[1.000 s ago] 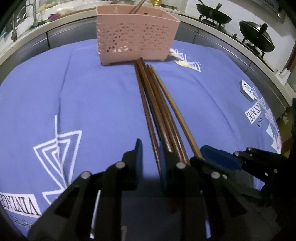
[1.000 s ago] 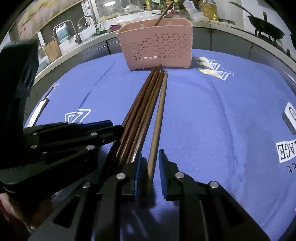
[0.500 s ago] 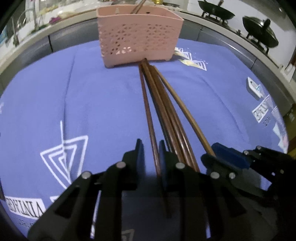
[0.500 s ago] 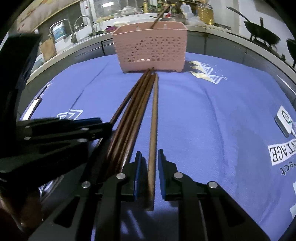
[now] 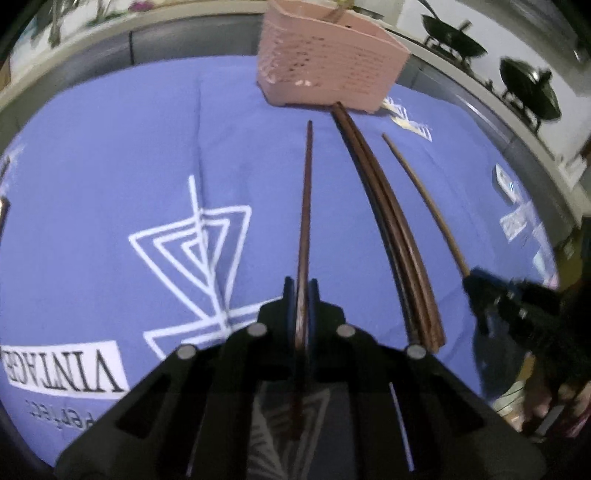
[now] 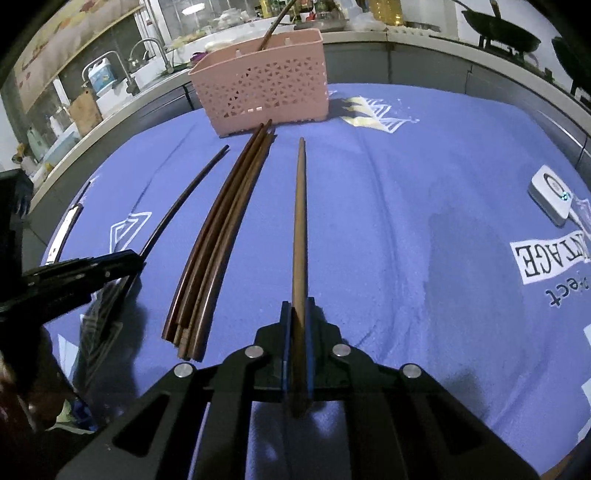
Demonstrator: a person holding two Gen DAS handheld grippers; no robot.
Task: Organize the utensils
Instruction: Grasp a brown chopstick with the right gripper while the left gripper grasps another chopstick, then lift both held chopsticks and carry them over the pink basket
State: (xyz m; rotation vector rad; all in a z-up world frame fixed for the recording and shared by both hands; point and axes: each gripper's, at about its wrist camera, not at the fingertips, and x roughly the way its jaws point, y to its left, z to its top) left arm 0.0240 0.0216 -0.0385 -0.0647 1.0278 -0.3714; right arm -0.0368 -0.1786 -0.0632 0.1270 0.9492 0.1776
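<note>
Now pinching: left gripper (image 5: 303, 295) pressed together on a dark chopstick (image 5: 305, 206), rear end clamped between the blue pads, tip aimed toward the pink basket (image 5: 328, 74) at the far edge of the purple cloth (image 5: 110, 147). Likewise right gripper (image 6: 298, 314) pressed together on a lighter brown chopstick (image 6: 299, 221), gripped near its thick end, tip pointing toward the far edge just right of the basket. Between the two held sticks, flat on the cloth: a bundle of chopsticks (image 6: 221, 236), far tips just short of the basket's base, near ends fanned slightly. Both held chopsticks well apart from that bundle, one on each side. Standing inside the basket, one utensil handle (image 6: 275, 24), leaning. Near the right edge of the cloth, a small white device (image 6: 550, 199) beside a printed white label (image 6: 546, 254). Beyond the cloth, dark woks (image 5: 528, 88) on a stove and a faucet (image 6: 151, 48) at a sink; whether either held chopstick touches the cloth, impossible to tell.
</note>
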